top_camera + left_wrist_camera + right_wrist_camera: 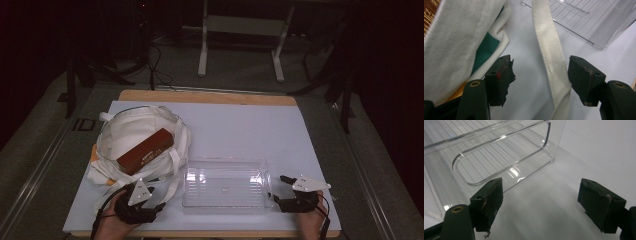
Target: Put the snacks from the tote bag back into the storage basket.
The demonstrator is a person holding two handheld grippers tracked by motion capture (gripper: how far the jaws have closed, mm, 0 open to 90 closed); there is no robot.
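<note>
A white cloth tote bag (135, 137) lies at the left of the white mat, with a brown box (145, 150) resting on top of it. A clear plastic bin (226, 182) stands near the front, to the right of the bag. My left gripper (150, 202) is open at the bag's front edge; in the left gripper view the bag's strap (550, 50) runs between its jaws, close to the right one, and the bag cloth (456, 42) lies to the left. My right gripper (279, 190) is open beside the bin's right end, whose handle cutout (504, 152) faces it.
The white mat (260, 130) covers a wooden table (200, 96). Metal frame legs (202, 50) and cables (155, 65) sit on the floor beyond the far edge. Bare mat stretches behind the bin and to its right.
</note>
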